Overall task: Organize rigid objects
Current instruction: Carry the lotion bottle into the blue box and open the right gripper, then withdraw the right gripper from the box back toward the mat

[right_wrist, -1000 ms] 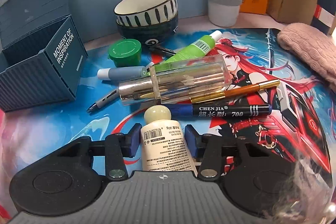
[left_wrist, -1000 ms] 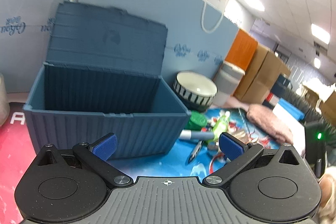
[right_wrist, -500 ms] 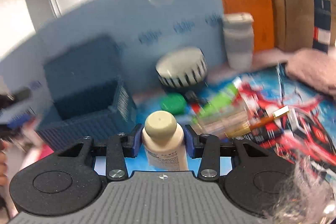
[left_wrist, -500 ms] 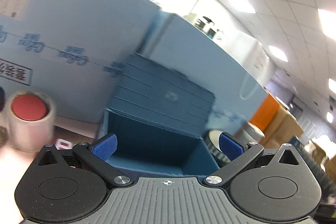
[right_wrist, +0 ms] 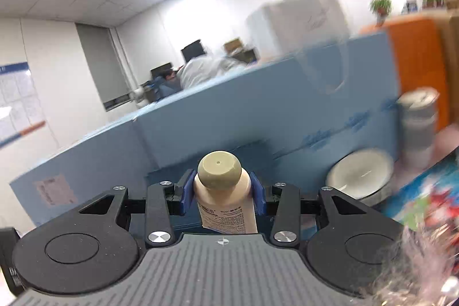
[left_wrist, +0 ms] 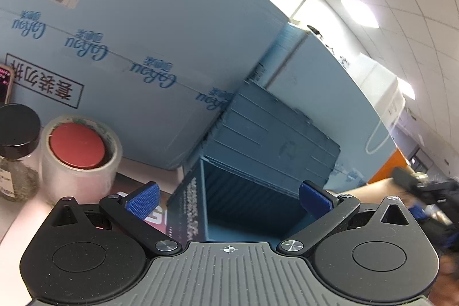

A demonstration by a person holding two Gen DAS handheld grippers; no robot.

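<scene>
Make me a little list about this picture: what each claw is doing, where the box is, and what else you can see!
right gripper: shut on the cream bottle, lifted off the mat
left gripper: open, nothing between its pads
blue box: lid up, open, just ahead of the left gripper
tape roll: left of the box, a red lid inside its ring
jar with black lid: beside the tape roll
bowl: right of the bottle, blurred

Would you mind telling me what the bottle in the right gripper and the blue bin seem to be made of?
Bottle: likely plastic, smooth and matte, cream body with a printed label and a dull beige cap; no glassy shine. Blue bin: probably moulded plastic, matte slate-blue, judging by its even ribbed walls and thin crisp edges.
</scene>
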